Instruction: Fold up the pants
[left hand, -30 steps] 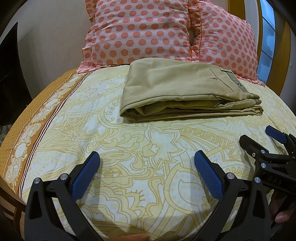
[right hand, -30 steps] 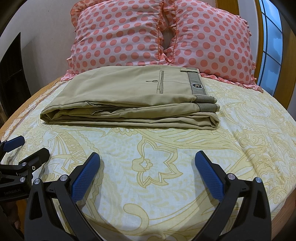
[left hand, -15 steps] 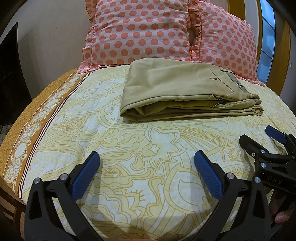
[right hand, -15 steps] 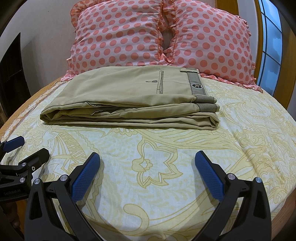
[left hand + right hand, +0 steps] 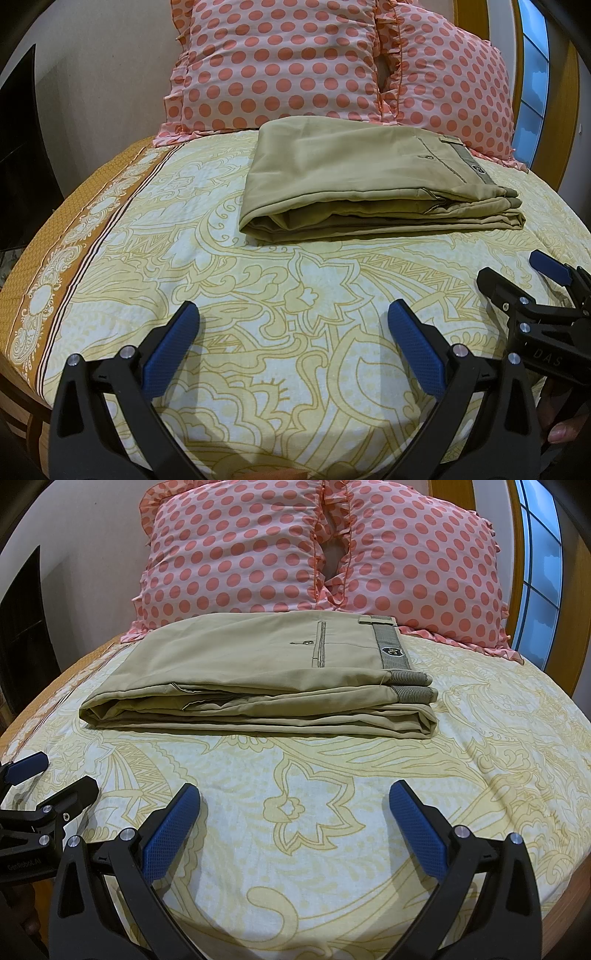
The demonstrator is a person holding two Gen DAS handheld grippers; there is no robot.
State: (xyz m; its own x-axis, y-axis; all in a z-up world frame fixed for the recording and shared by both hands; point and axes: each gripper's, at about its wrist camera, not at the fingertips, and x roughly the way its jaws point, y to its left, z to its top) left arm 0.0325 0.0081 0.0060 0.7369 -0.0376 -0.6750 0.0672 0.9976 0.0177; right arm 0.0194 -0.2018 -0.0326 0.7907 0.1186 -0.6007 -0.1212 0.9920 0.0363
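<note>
Yellow-patterned bed point(image 5: 480, 775) carries the pants point(image 5: 258, 686), folded compactly before the pillows point(image 5: 295, 546); the fold looks finished, so left claw point(image 5: 291, 332) and right claw point(image 5: 293, 812) hover apart, released and empty.

The pants point(image 5: 258, 672) are smooth matt cloth; ahead of them, the gripper pads point(image 5: 170, 834) look bumpy blue rubber.

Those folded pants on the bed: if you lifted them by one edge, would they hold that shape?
Probably not. The pants are soft cloth in loose stacked layers, so they would likely droop and unfold. They look light, and pushed across the bedsheet they would probably bunch rather than glide.
</note>
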